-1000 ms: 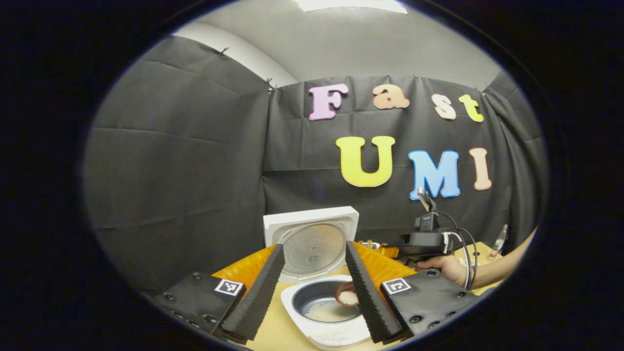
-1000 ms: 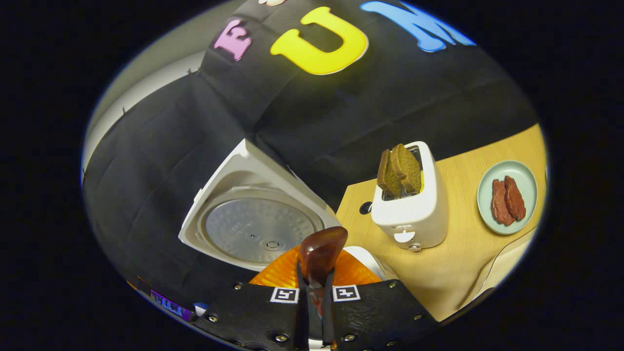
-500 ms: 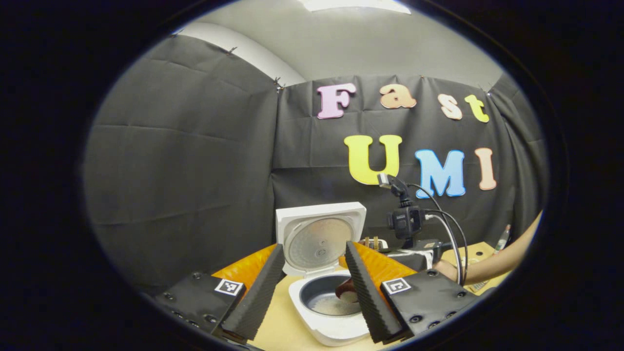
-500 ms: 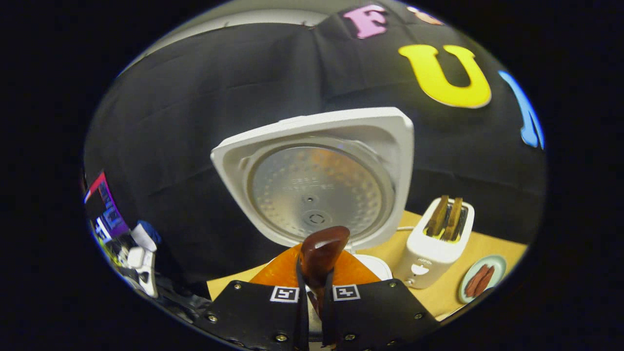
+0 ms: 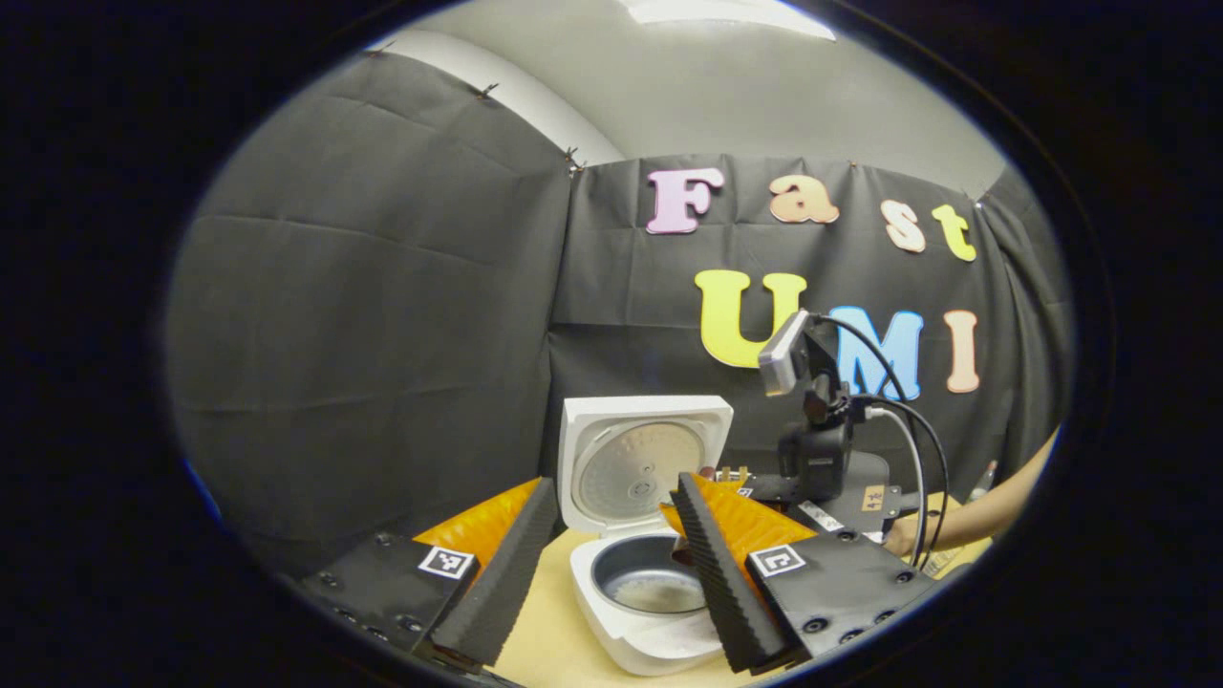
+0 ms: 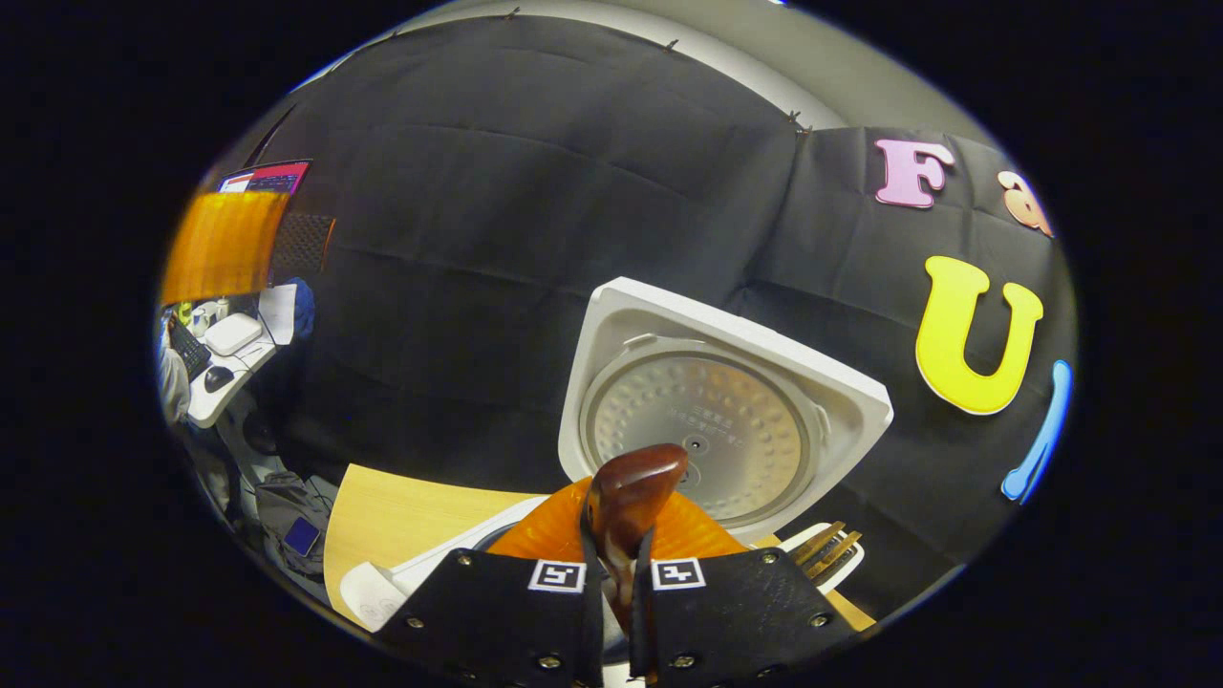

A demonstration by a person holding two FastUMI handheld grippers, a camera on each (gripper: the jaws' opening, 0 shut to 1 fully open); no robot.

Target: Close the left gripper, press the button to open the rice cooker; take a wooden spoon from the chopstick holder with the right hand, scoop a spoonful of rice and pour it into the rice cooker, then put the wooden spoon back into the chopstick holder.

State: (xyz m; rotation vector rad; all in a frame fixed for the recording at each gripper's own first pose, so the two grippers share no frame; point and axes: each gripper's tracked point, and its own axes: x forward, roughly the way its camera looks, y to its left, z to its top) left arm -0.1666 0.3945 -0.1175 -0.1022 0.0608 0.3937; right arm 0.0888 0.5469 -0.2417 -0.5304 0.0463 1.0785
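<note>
The wooden spoon [image 6: 626, 506] is pinched between the pressed-together fingers of the right hand-held gripper [image 6: 616, 592], its bowl raised in front of the rice cooker's [image 6: 726, 420] upright open lid. In the left gripper view, the left hand-held gripper [image 5: 611, 564] is held with fingers spread and empty, framing the rice cooker [image 5: 645, 573] on the counter [image 5: 545, 640]; white rice [image 5: 659, 597] is seen in its inner pot. The right hand-held gripper [image 5: 822, 468] is seen just beyond the pot, gripped by a hand [image 5: 903, 535]
</note>
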